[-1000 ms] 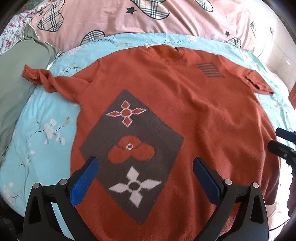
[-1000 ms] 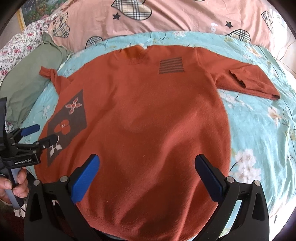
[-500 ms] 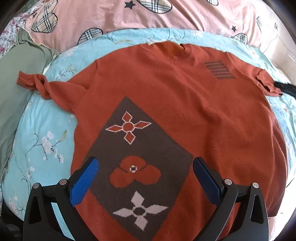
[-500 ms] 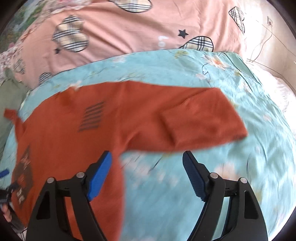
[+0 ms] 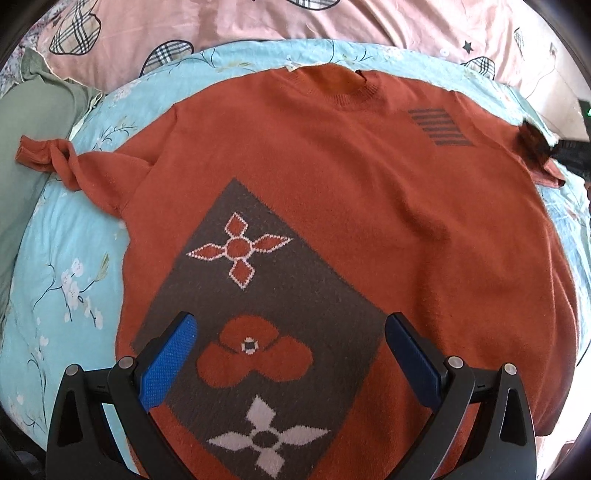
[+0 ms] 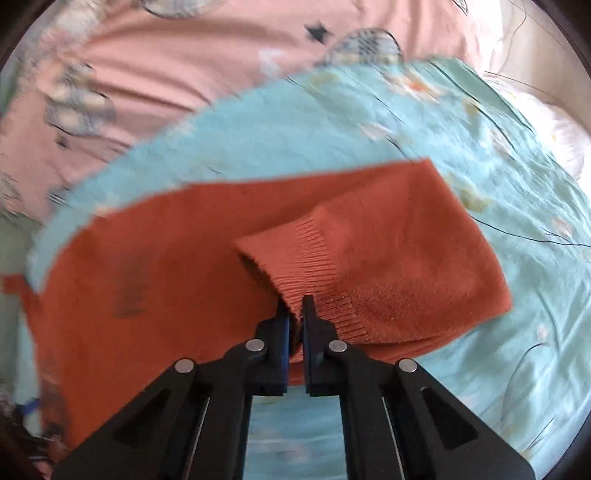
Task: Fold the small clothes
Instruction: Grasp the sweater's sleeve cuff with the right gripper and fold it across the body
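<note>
An orange-red knit sweater (image 5: 369, 206) lies flat, front up, on the bed, with a brown diamond patch (image 5: 266, 317) of flowers low on its front. My left gripper (image 5: 291, 350) is open and hovers over the patch near the hem. The left sleeve (image 5: 55, 158) is twisted out to the side. In the right wrist view my right gripper (image 6: 294, 317) is shut on the ribbed cuff (image 6: 303, 262) of the right sleeve (image 6: 406, 240), which is doubled back on itself. That gripper also shows at the left view's right edge (image 5: 569, 155).
A light blue floral sheet (image 5: 66, 280) lies under the sweater. A pink quilt with plaid hearts (image 5: 258, 26) lies behind it. A green garment (image 5: 33, 122) lies at the far left. A white wall and cable (image 6: 535, 44) are at the right.
My right gripper swung right to the sleeve, went from open to shut, and now grips the cuff. My left gripper moved forward over the sweater and stayed open.
</note>
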{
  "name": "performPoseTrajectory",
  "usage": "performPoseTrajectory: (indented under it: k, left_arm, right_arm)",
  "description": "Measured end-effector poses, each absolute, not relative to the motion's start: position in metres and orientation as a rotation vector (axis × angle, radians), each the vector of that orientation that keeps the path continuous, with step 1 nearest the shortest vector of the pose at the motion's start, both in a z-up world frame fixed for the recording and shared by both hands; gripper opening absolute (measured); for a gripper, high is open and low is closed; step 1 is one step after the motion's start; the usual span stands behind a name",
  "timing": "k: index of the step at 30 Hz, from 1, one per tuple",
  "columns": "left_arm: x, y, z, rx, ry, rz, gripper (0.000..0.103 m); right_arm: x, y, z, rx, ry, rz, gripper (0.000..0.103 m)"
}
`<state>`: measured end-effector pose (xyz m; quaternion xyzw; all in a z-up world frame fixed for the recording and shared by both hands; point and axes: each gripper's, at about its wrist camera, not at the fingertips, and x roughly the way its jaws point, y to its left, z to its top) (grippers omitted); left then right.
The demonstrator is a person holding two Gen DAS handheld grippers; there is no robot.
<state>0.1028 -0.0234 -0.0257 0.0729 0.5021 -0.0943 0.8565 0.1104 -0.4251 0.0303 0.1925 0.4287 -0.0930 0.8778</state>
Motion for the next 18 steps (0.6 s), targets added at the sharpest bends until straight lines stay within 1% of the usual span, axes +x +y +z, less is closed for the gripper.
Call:
performPoseTrajectory:
  k: [3,8,14,18]
  left_arm:
    - [0.107,-0.020,-0.023,0.135,1.059,-0.212,0.102]
    - [0.113,-0.001,-0.010,0.045,1.042,-0.250,0.102]
    - [0.128,0.024,-0.003,0.006,1.012,-0.258,0.102]
    - [0.143,0.036,-0.006,-0.010,0.998,-0.264,0.102]
  right_arm:
    - [0.122,-0.382,0.048,0.483,0.837,-0.042,0.007]
    - [0.170,-0.274,0.056,0.549,0.846,0.232,0.007]
    - [0.224,-0.144,0.035,0.603,0.939,0.464,0.007]
    - [0.256,-0.086,0.011,0.576,1.017,0.523,0.007]
